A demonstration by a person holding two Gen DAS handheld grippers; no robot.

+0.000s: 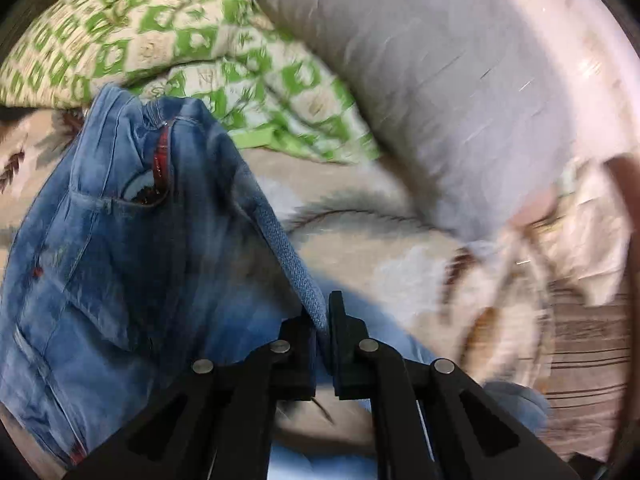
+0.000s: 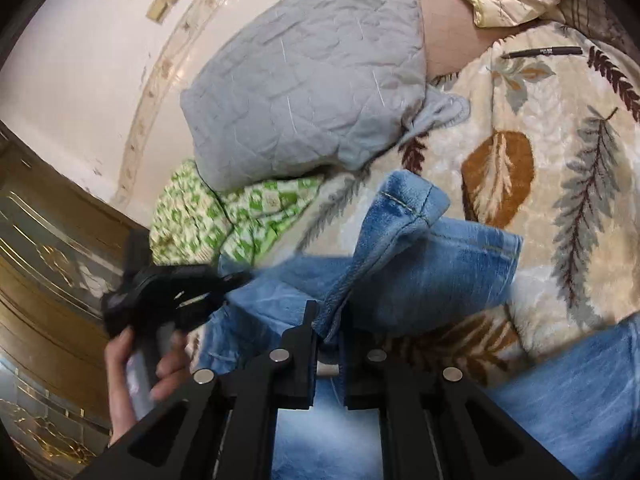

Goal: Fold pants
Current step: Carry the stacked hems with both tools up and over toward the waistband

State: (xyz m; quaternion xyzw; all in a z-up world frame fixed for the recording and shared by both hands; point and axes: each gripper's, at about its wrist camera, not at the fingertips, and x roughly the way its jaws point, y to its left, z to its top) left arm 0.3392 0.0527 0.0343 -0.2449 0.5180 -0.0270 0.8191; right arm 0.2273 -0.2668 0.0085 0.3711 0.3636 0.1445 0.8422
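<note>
Cream bedding printed with brown and grey leaves (image 2: 532, 184) covered the bed, and on it lay the blue denim pants (image 1: 132, 240), partly lifted. Beyond the pants sat a grey quilted pillow (image 2: 304, 80), with a green-and-cream checked cloth (image 1: 132, 28) tucked beside it. The left gripper (image 1: 325, 320) was closed tight on a denim edge of the pants. The right gripper (image 2: 326, 332) pinched another fold of the pants near a hemmed cuff (image 2: 408, 196). A black pen (image 2: 544, 53) lay well beyond the pants.

Leaf-print blanket (image 2: 520, 184) carries jeans (image 2: 440, 264), grey pillow (image 2: 312, 80), green cushion (image 2: 208, 216), seemingly a pen (image 2: 544, 53).
</note>
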